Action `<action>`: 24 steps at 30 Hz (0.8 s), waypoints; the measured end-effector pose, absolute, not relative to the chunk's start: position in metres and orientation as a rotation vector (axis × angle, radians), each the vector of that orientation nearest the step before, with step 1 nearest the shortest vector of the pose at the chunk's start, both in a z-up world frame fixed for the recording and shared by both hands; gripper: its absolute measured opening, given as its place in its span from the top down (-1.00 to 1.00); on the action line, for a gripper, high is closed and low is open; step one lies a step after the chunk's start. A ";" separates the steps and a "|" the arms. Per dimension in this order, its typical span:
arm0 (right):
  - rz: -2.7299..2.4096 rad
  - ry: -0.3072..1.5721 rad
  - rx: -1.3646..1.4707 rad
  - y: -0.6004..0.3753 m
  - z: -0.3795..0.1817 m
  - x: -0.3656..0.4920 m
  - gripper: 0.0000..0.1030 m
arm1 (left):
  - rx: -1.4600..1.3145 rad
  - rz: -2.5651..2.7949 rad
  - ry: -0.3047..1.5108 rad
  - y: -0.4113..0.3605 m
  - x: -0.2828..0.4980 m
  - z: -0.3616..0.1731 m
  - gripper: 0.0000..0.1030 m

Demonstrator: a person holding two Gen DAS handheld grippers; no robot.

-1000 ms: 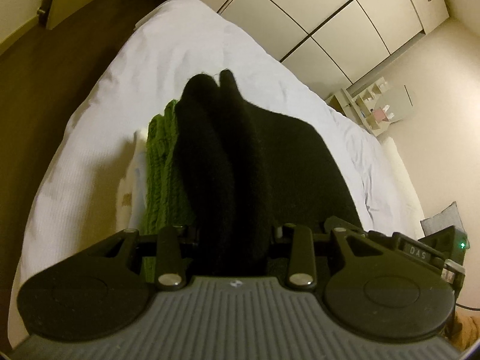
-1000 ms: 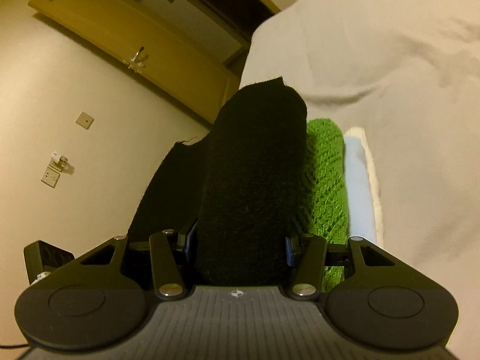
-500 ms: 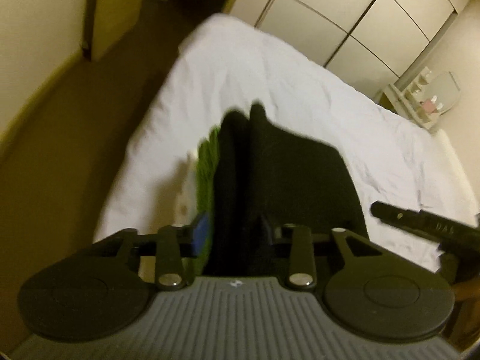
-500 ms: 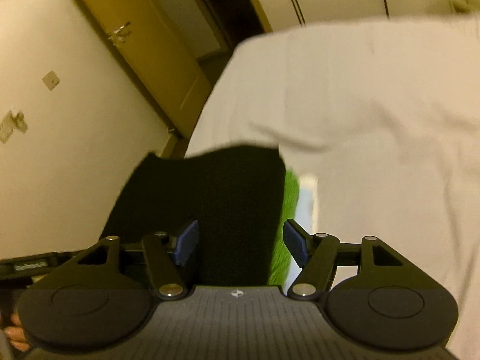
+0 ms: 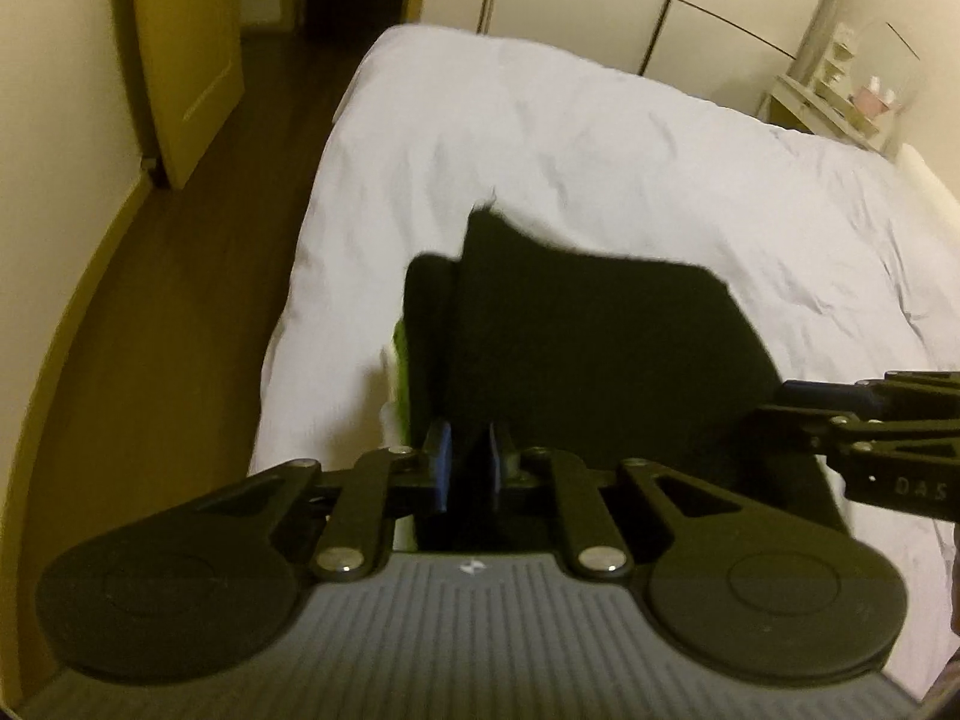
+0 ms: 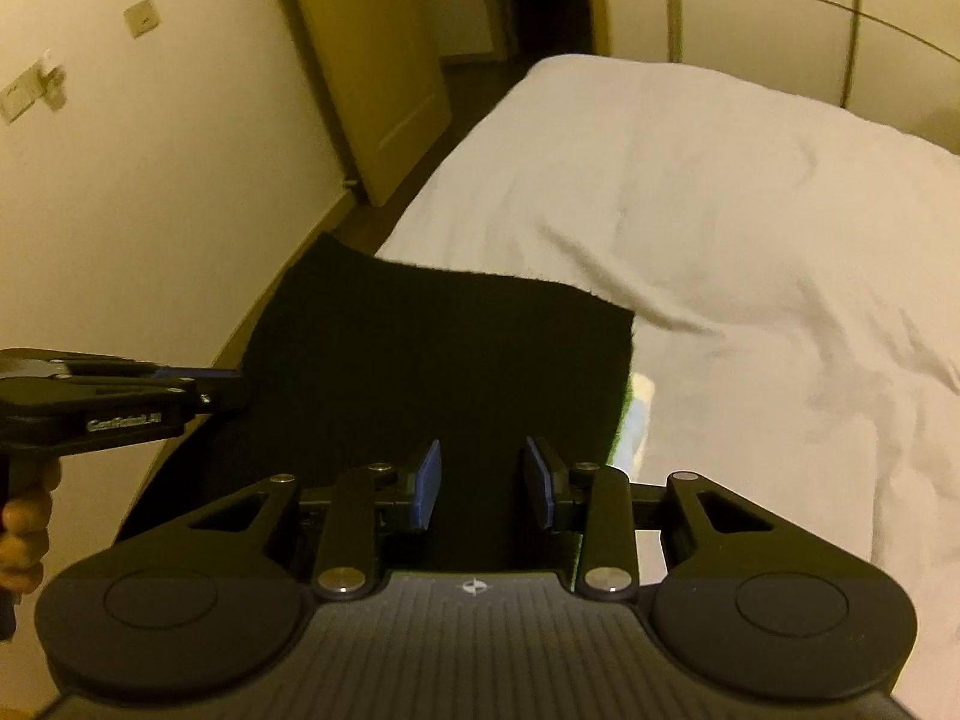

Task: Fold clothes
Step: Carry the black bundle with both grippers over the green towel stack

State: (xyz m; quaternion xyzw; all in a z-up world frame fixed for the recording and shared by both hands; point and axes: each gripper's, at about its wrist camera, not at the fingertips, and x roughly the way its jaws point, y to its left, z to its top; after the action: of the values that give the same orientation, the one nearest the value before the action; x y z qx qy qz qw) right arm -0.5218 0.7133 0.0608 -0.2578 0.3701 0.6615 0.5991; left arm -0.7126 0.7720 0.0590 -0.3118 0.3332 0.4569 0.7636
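Jaws of the left gripper (image 5: 467, 463) stand nearly together and are closing, their blue pads (image 5: 444, 461) separated only by a thin dark gap in which a fold of the black garment (image 5: 576, 348) appears to lie; blur prevents saying whether the pads press on it. Jaws of the right gripper (image 6: 483, 483) stand apart and are closing, the black garment (image 6: 444, 372) lying between the blue pads (image 6: 427, 483) without visible contact on either side. In the left wrist view the right gripper (image 5: 798, 390) enters from the right edge of the frame, its tip at the garment's right side. In the right wrist view the left gripper (image 6: 231, 387) enters from the left, its tip at the garment's left edge, with the person's hand (image 6: 24, 531) wrapped around its handle. The black garment is folded and rests near the bed's near edge, toward the corner by the floor, on top of a green knitted item (image 5: 401, 354) of which only a narrow strip shows along one side; a pale item (image 5: 390, 414) shows as a sliver beside that strip. The bed (image 5: 600, 150), covered in a wrinkled white sheet, extends away from both cameras. Beyond its far edge stand a wooden door (image 5: 192, 54) and pale wardrobe panels (image 5: 690, 12); a small shelf (image 5: 840, 102) stands near the far right corner.
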 end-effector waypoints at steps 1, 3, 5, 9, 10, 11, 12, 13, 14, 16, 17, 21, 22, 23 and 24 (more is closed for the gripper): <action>1.548 0.853 -0.608 0.714 0.057 -0.524 0.30 | -0.694 0.999 0.718 0.772 -0.716 0.054 0.79; 1.570 0.836 -0.633 0.715 0.052 -0.529 0.30 | -0.709 1.011 0.708 0.772 -0.720 0.048 0.79; 1.573 0.804 -0.676 0.716 0.043 -0.537 0.30 | -0.711 1.009 0.700 0.770 -0.721 0.045 0.79; 1.556 0.753 -0.720 0.714 0.025 -0.542 0.29 | -0.715 1.002 0.691 0.772 -0.719 0.038 0.75; 1.561 0.753 -0.720 0.714 0.024 -0.541 0.27 | -0.711 1.003 0.692 0.773 -0.718 0.036 0.75; 1.573 0.763 -0.711 0.715 0.027 -0.539 0.26 | -0.710 1.010 0.695 0.773 -0.717 0.037 0.75; 1.588 0.779 -0.692 0.715 0.031 -0.535 0.21 | -0.713 1.016 0.696 0.772 -0.717 0.039 0.75; 1.604 0.801 -0.659 0.713 0.036 -0.530 0.19 | -0.720 1.020 0.695 0.771 -0.718 0.042 0.75; 1.618 0.822 -0.626 0.711 0.041 -0.525 0.19 | -0.730 1.025 0.690 0.770 -0.720 0.044 0.74; 1.624 0.855 -0.557 0.702 0.052 -0.514 0.19 | -0.751 1.040 0.675 0.765 -0.724 0.054 0.74; 1.625 0.865 -0.521 0.696 0.057 -0.509 0.19 | -0.753 1.048 0.670 0.760 -0.725 0.059 0.74; 1.632 0.896 -0.459 0.664 0.075 -0.494 0.19 | -0.750 1.035 0.624 0.732 -0.732 0.083 0.75; 1.638 0.897 -0.461 0.657 0.077 -0.494 0.19 | -0.749 1.022 0.617 0.722 -0.733 0.088 0.75; 1.647 0.898 -0.469 0.649 0.080 -0.495 0.19 | -0.745 1.010 0.617 0.713 -0.733 0.091 0.75; 1.656 0.898 -0.478 0.641 0.082 -0.497 0.19 | -0.741 0.999 0.619 0.703 -0.732 0.094 0.75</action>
State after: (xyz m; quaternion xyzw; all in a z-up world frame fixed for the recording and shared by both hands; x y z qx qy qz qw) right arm -0.4968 0.6413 0.0821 -0.2030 0.3816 0.7036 0.5640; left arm -0.7323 0.7028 0.0938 -0.3414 0.2851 0.4605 0.7682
